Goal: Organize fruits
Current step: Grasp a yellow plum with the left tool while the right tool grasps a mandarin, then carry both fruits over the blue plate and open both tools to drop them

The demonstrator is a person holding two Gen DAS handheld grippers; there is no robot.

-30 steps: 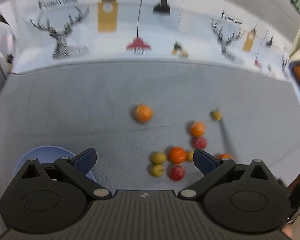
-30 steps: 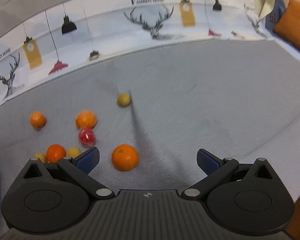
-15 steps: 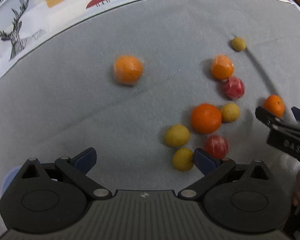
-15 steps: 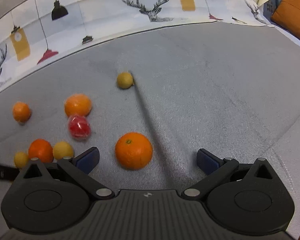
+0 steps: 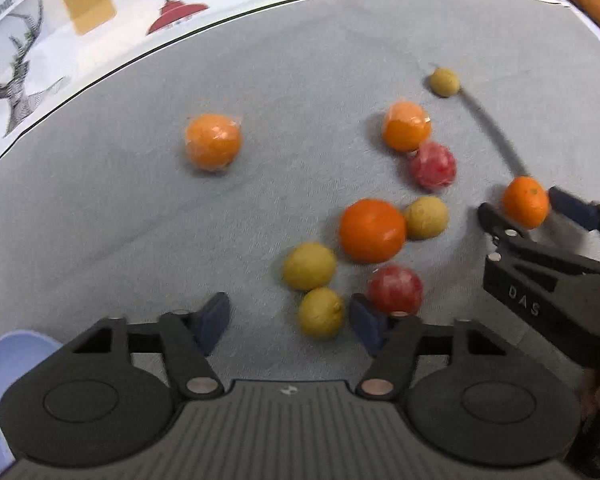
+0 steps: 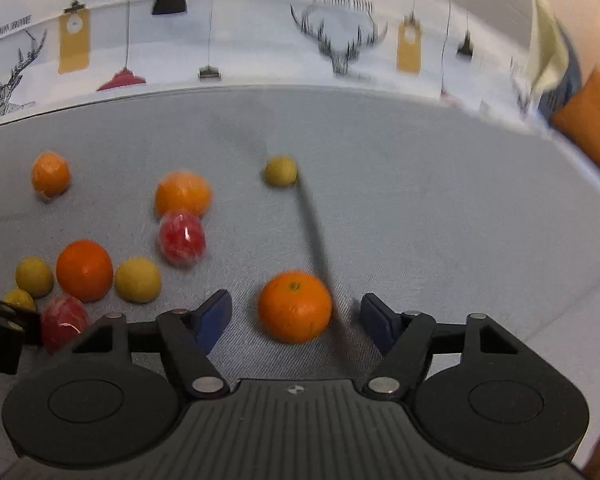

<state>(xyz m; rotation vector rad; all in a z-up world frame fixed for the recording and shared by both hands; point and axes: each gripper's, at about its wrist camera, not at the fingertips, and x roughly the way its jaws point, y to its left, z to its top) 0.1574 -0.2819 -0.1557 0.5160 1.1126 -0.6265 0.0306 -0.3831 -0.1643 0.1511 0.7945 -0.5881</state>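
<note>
The left claw has just been closing, and a yellow lemon sits between its fingers, near the right one; no pad presses it. The right claw has been closing too, with an orange in its gap, not yet squeezed. The other fruits are a bit blurry on the grey worktop. A red apple is half hidden behind claw parts. A pale blue bowl is cut off at the corner.
</note>
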